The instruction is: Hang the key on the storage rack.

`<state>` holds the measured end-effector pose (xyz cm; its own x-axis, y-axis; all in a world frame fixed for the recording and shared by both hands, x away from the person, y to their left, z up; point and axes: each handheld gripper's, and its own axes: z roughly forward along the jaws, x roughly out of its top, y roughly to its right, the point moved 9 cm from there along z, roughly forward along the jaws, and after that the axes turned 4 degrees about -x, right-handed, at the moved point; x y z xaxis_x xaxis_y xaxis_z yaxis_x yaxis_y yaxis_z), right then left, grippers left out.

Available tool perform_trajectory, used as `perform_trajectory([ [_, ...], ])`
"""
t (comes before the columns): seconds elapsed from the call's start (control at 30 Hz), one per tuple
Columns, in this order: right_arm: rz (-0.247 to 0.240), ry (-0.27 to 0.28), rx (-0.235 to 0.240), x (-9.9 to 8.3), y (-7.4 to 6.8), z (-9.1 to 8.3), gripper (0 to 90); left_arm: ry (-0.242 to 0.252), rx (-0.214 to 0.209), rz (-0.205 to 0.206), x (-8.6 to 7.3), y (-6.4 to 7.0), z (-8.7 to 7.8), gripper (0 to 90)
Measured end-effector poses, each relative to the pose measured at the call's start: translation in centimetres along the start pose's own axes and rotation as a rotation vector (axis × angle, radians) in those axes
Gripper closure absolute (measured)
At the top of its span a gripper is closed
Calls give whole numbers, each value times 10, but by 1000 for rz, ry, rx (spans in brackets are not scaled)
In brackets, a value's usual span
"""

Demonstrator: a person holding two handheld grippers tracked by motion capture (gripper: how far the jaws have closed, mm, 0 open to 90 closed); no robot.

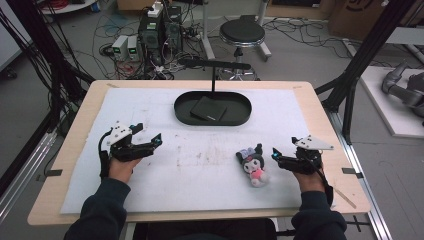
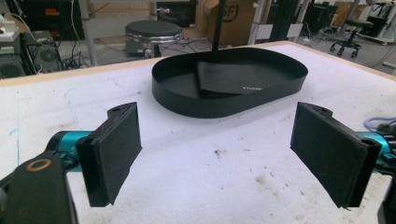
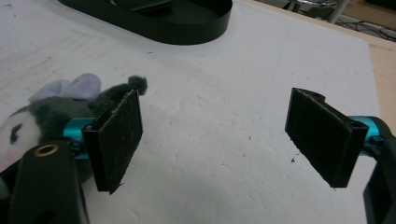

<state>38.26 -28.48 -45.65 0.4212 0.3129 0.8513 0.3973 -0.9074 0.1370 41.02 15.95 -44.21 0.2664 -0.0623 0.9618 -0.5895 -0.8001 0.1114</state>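
White foam mat (image 1: 200, 165) carries a dark plush doll (image 1: 253, 165) near its right edge, just beside the right gripper (image 1: 278, 156); both it and the left gripper (image 1: 150, 142) hold jaws apart, likely ready to grasp.

From above the near edge we are looking forward and down on the whole table (image 1: 75, 130). Riding low on the left gripper (image 2: 215, 154), we are facing the black oval tray (image 2: 224, 105) close ahead. On the right gripper (image 3: 215, 140) we are skimming the white mat (image 3: 224, 121) nearer still, sharing that tray and catching the plush toy (image 3: 51, 109) beside its jaw.
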Motion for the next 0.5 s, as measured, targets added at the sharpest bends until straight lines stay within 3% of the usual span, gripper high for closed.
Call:
perform_trajectory([
  [0.2,-28,-5,47,3,-16,2,198,-39,2,-21,-8,-2,-1,160],
  [0.33,-25,-15,73,4,-28,2,198,-31,-2,-11,-8,2,-5,160],
  [0.5,-89,-18,153,4,-51,8,196,-33,1,-18,-9,1,-3,162],
])
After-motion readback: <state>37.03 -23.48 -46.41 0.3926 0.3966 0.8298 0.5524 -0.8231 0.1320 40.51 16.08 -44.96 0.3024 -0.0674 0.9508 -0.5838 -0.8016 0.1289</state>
